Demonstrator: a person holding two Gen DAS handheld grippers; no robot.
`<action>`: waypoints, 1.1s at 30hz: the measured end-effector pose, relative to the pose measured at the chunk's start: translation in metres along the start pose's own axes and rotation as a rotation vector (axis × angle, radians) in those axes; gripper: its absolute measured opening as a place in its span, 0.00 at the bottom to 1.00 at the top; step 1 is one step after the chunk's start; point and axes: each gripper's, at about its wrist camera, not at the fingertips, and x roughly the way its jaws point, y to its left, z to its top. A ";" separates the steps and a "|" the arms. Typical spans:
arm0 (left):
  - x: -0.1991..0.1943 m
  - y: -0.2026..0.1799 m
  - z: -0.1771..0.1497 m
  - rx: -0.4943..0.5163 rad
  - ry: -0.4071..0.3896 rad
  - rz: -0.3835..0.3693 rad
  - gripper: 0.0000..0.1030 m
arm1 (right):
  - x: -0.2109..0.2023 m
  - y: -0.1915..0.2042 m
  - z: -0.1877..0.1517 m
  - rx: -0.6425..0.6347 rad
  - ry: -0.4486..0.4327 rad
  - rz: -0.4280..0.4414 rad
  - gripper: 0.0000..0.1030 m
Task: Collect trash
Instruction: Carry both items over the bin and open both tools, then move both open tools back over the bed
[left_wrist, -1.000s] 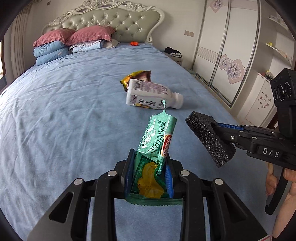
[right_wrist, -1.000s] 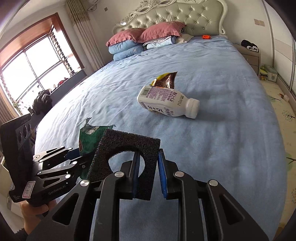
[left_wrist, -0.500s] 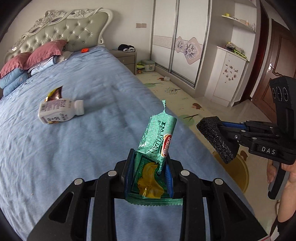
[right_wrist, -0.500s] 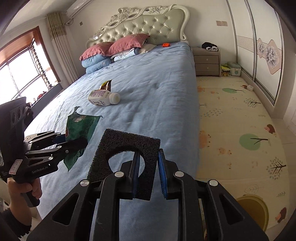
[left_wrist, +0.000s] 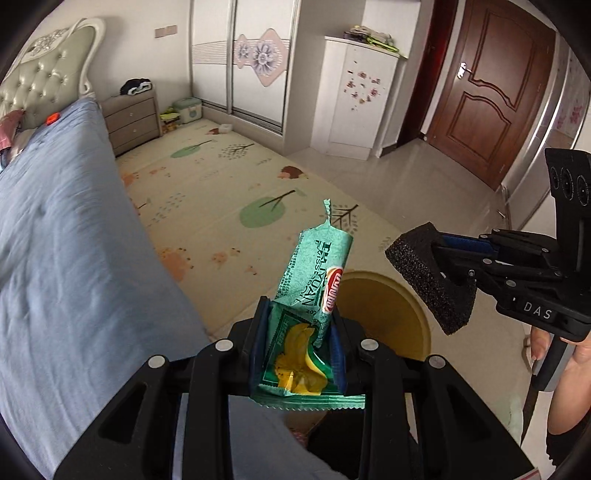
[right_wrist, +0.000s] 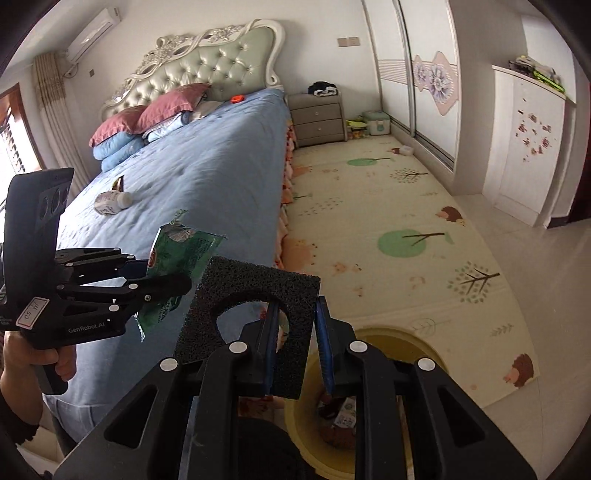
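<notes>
My left gripper (left_wrist: 299, 332) is shut on a green snack wrapper (left_wrist: 317, 273) that sticks up from its jaws. My right gripper (right_wrist: 295, 332) is shut on a black foam piece (right_wrist: 251, 295) with a round hole cut in it. Both hang beside the bed's corner, over a yellow bin (right_wrist: 402, 350) on the floor with some trash in it. In the left wrist view the bin (left_wrist: 380, 314) lies just behind the wrapper, and the right gripper (left_wrist: 450, 262) holds the foam (left_wrist: 432, 280) to its right. A white bottle (right_wrist: 112, 203) and a brown wrapper (right_wrist: 119, 182) lie on the bed.
The blue bed (right_wrist: 207, 177) fills the left, with pillows at the headboard. A patterned play mat (right_wrist: 369, 206) covers the floor beside it. A nightstand (right_wrist: 319, 120), wardrobe doors (right_wrist: 424, 74), a white cabinet (left_wrist: 354, 96) and a brown door (left_wrist: 487, 85) stand further off.
Both grippers swung away from the middle of the bed to its side, still holding wrapper and foam. The bottle now lies far behind, and the yellow bin has come into view beneath them.
</notes>
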 end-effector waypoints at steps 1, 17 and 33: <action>0.008 -0.009 0.002 0.013 0.012 -0.013 0.29 | -0.001 -0.011 -0.006 0.016 0.008 -0.011 0.19; 0.098 -0.062 0.000 0.061 0.214 -0.101 0.71 | 0.002 -0.107 -0.067 0.246 0.092 -0.075 0.53; 0.023 -0.029 0.000 0.011 0.063 -0.076 0.73 | -0.006 -0.052 -0.037 0.151 0.057 -0.020 0.52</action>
